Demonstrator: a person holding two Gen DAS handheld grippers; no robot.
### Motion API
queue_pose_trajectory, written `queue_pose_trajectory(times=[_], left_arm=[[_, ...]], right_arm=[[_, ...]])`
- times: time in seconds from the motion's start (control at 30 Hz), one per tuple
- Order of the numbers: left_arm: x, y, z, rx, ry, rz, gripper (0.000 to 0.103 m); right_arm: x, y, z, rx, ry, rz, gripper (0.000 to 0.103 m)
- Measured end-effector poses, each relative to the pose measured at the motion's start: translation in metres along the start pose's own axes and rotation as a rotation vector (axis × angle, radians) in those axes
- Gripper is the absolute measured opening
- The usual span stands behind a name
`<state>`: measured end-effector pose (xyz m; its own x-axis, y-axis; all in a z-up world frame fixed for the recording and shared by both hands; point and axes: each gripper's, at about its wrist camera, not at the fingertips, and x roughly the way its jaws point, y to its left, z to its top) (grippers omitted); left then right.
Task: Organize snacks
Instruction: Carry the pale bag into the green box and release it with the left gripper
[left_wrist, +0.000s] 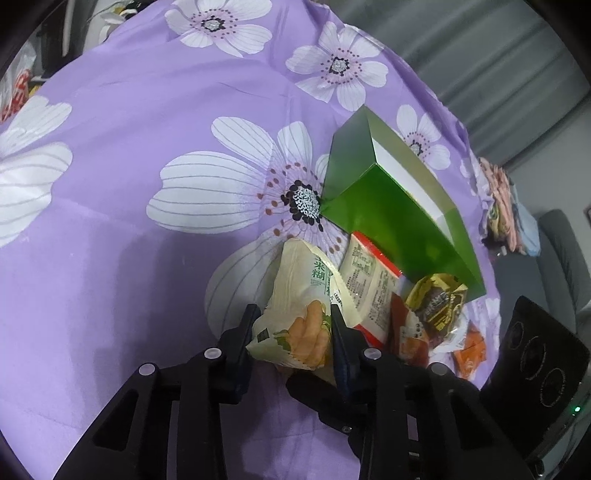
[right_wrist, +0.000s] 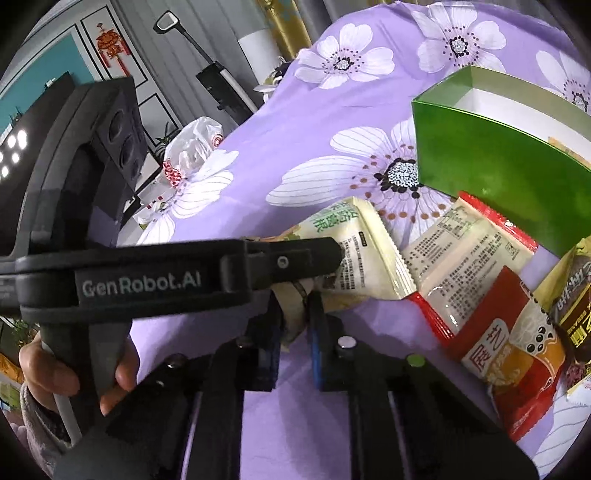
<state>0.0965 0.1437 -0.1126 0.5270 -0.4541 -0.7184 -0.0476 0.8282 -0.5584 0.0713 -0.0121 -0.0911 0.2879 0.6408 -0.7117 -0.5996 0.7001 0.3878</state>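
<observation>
The cream snack packet (left_wrist: 295, 295) with green lettering lies at the near end of a small heap of snacks, just in front of the open green box (left_wrist: 388, 206) on the purple flowered cloth (left_wrist: 129, 221). Both claws are on it — the left claw (left_wrist: 293, 325) pinches the packet's printed end across its width, and the right claw (right_wrist: 295, 314), pressed nearly together, nips the packet's near edge. No earlier view is given, so only the grip itself can be told.

Beside it lie a red-and-white packet (right_wrist: 469, 266), a red packet (right_wrist: 517, 343) and a dark-and-gold wrapper (left_wrist: 439, 302), all touching or overlapping.

The step in hand looks like picking up — or straightening — this one packet. Next it likely wants lifting clear of its neighbours and carrying over the box's near wall, then letting go inside.
</observation>
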Motion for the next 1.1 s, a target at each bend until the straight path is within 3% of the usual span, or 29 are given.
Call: queue_pose_trajectory(times=[0.17, 0.47, 0.83, 1.1], left_arm=[[-0.013, -0.014, -0.006, 0.057, -0.035, 0.019, 0.035], [-0.045, -0.051, -0.019, 0.162, -0.127, -0.057, 0.035], [-0.031, -0.107, -0.047, 0.265, -0.062, -0.139, 0.035], [-0.015, -0.159, -0.032, 0.344, -0.052, -0.150, 0.034]], right_arm=[[-0.014, 0.013, -0.005, -0.085, -0.043, -0.038, 0.012], [-0.065, 0.025, -0.017, -0.180, -0.143, -0.082, 0.012], [-0.116, -0.002, -0.050, -0.166, -0.182, -0.160, 0.012], [-0.142, -0.032, -0.039, -0.132, -0.263, -0.219, 0.012]])
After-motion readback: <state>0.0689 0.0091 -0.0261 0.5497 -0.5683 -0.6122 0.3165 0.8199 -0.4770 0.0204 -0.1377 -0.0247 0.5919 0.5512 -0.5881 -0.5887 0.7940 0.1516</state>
